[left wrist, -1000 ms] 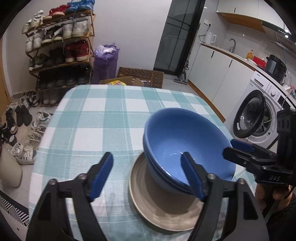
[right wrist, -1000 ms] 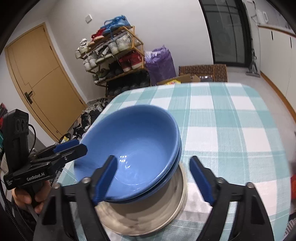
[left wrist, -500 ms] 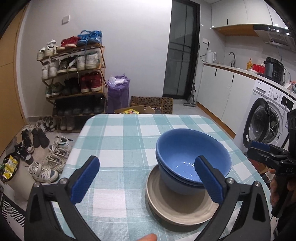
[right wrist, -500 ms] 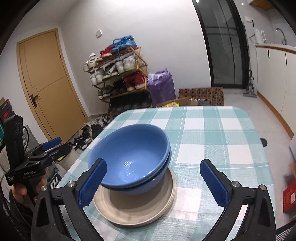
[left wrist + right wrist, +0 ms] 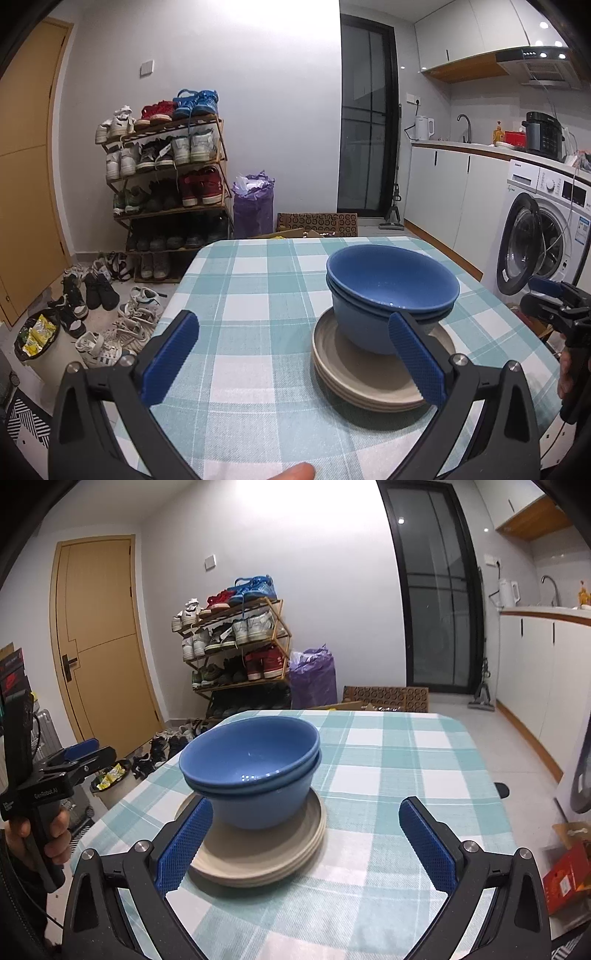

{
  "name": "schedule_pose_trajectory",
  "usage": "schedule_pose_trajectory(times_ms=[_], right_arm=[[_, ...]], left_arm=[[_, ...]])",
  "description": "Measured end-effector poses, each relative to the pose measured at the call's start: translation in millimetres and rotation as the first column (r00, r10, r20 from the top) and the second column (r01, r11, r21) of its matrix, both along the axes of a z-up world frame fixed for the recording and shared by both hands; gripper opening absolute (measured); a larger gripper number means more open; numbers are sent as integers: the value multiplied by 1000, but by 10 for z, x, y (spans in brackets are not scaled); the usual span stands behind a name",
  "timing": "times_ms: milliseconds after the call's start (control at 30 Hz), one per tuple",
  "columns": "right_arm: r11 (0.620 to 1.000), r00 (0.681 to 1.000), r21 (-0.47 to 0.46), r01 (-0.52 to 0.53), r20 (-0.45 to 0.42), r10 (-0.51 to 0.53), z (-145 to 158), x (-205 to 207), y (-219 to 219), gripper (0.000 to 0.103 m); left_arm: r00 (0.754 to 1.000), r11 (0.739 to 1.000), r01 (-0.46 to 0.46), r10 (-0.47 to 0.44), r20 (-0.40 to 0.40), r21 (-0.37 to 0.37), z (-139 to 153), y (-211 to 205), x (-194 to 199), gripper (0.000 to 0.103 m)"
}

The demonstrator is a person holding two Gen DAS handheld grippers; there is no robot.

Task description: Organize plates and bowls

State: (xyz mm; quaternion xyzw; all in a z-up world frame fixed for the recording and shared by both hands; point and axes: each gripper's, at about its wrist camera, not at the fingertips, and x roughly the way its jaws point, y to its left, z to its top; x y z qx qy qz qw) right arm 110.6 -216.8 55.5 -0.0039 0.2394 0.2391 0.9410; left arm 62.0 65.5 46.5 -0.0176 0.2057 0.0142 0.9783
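Two blue bowls point(image 5: 391, 284) point(image 5: 251, 753) sit nested on a stack of beige plates point(image 5: 354, 376) point(image 5: 280, 856) on the table with the teal checked cloth point(image 5: 251, 295) point(image 5: 406, 775). My left gripper point(image 5: 291, 332) is open and holds nothing; the stack lies just beyond its right finger. Wide open too, my right gripper point(image 5: 306, 812) is empty, with the stack just past its left finger. Each gripper shows at the edge of the other's view, held in a hand: the right gripper point(image 5: 554, 295) and the left gripper point(image 5: 74, 757).
A shoe rack point(image 5: 166, 177) and a purple bag point(image 5: 253, 206) stand past the table's far end. A washing machine point(image 5: 543, 236) and a counter stand to the right. Loose shoes and a bin point(image 5: 37, 339) lie on the floor at the left.
Both grippers have pulled back from the bowls and their jaws have spread wider. The views have tilted up. The bowls stay nested on the plates.
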Motion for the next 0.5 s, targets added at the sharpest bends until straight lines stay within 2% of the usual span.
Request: schedule_pose_trajectory(times_ms=[267,500], right_arm=[[1000,997,-7,-20,75,21,-127,-395,-61,103],[999,990,4,-36,137,35,-188,-661,-47,103]], left_arm=[[1000,1000,-2,2,12,12,-232,-61,-221,103],[998,1000,-18,17,62,18,-351,-79,-432,103]])
